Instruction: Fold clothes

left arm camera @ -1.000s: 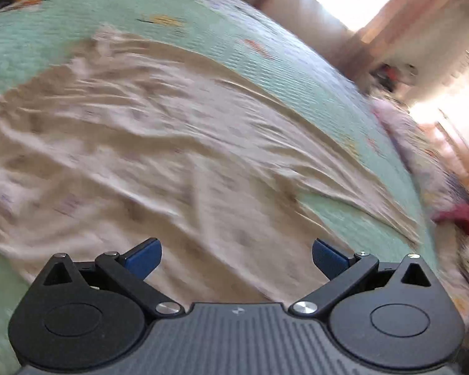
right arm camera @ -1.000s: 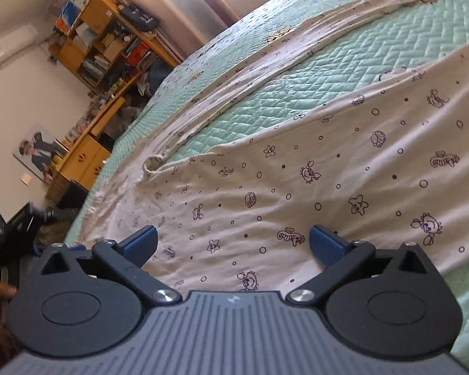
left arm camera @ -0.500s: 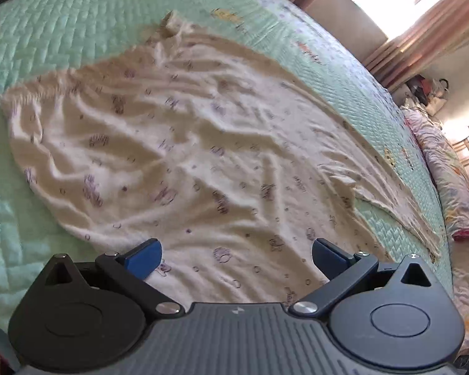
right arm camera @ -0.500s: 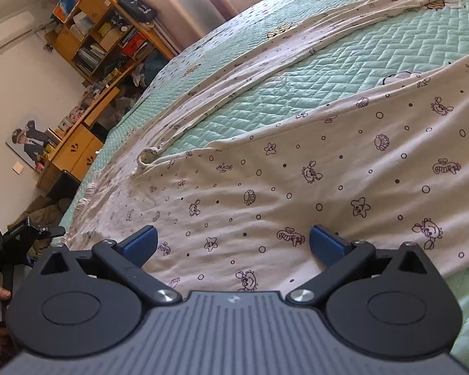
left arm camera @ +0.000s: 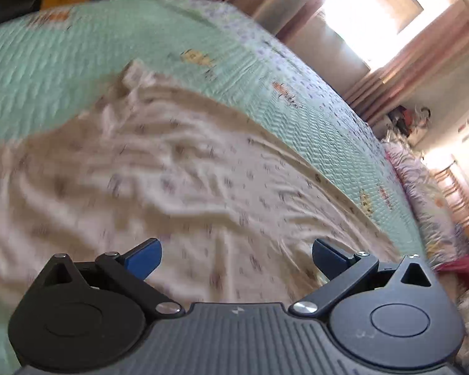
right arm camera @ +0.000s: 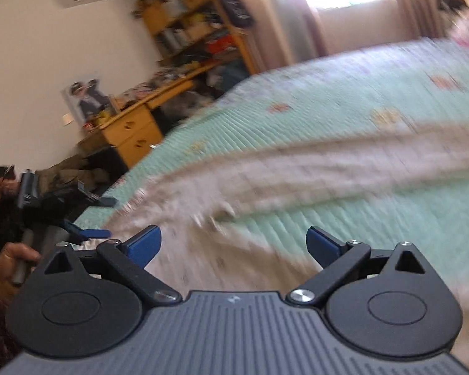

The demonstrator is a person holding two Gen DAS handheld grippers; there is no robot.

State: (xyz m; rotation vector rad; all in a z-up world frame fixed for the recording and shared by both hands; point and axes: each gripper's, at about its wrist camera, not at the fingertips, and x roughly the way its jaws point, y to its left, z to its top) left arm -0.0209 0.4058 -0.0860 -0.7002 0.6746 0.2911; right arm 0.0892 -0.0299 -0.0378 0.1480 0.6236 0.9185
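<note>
A cream garment [left arm camera: 172, 181] with small dark prints lies spread and wrinkled on the green quilted bed [left arm camera: 62, 56]. My left gripper [left arm camera: 236, 254] hovers open just above its near part, nothing between the blue pads. In the right wrist view the same garment [right arm camera: 297, 181] stretches away as a long blurred strip across the bed [right arm camera: 328, 118]. My right gripper [right arm camera: 233, 243] is open over the garment's near edge, holding nothing. The left gripper [right arm camera: 93, 218] shows at the left of that view, held in a hand [right arm camera: 9, 262].
A patterned pillow or blanket [left arm camera: 428, 206] and something red [left arm camera: 459, 268] lie at the bed's far right side. A wooden desk [right arm camera: 131, 128] and cluttered shelves [right arm camera: 197, 25] stand beyond the bed's left side. A window [left arm camera: 375, 9] is bright behind curtains.
Both views have swung and blurred. The right gripper has tilted up and turned left, bringing the room and the other gripper into view. The left gripper has dropped closer to the garment.
</note>
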